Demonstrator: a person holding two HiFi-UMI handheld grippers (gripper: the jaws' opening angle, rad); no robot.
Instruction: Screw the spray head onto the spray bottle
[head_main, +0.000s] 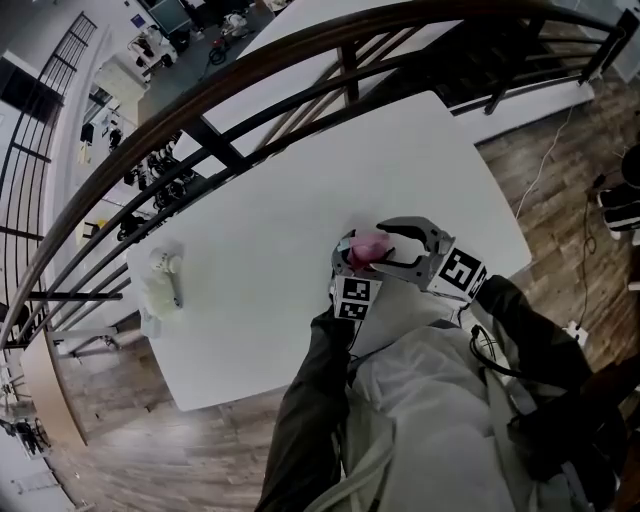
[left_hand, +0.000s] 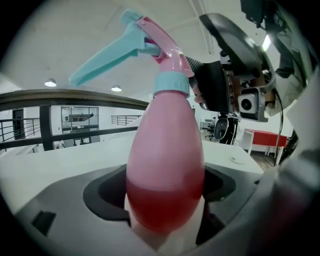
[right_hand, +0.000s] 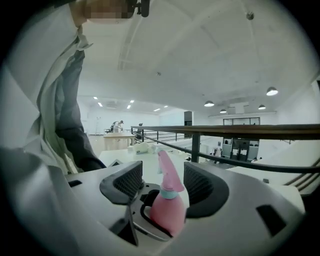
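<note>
pink spray bottle held in the left gripper, right gripper's jaws around the spray head

seen from the head camera, a white surface (head_main: 300, 200) fills the middle, with a dark curved railing (head_main: 250, 60) beyond its far edge and wooden floor (head_main: 560, 170) to the right. close to the near edge, toward the near right corner, the two grippers meet over a pink spray bottle (head_main: 368, 250). the left gripper (head_main: 350, 260) comes up from the near edge on a dark sleeve (head_main: 310, 420). the right gripper (head_main: 388, 248) reaches in from the right.

in the left gripper view, the spray bottle (left_hand: 165, 170) stands upright between that gripper's jaws, which are closed against its wide lower body. the bottom half of the bottle looks darker red. the spray head (left_hand: 160, 47) sits on top of the neck: a pink nozzle, a teal collar (left_hand: 171, 84) and a teal trigger (left_hand: 107, 57) pointing up and left. the right gripper (left_hand: 225, 75) is just beside the spray head, on its right. whether the bottle's base touches the surface cannot be told.

in the right gripper view, the spray head (right_hand: 167, 175) rises between the right gripper's (right_hand: 162, 182) two dark ribbed pads (right_hand: 127, 182). the jaws stand apart, with a gap showing on the left side of the head, so they are not clamped on it.

well apart from all this, near the left edge of the surface, lies a small cluster of pale things (head_main: 160, 285), too small to identify.
</note>
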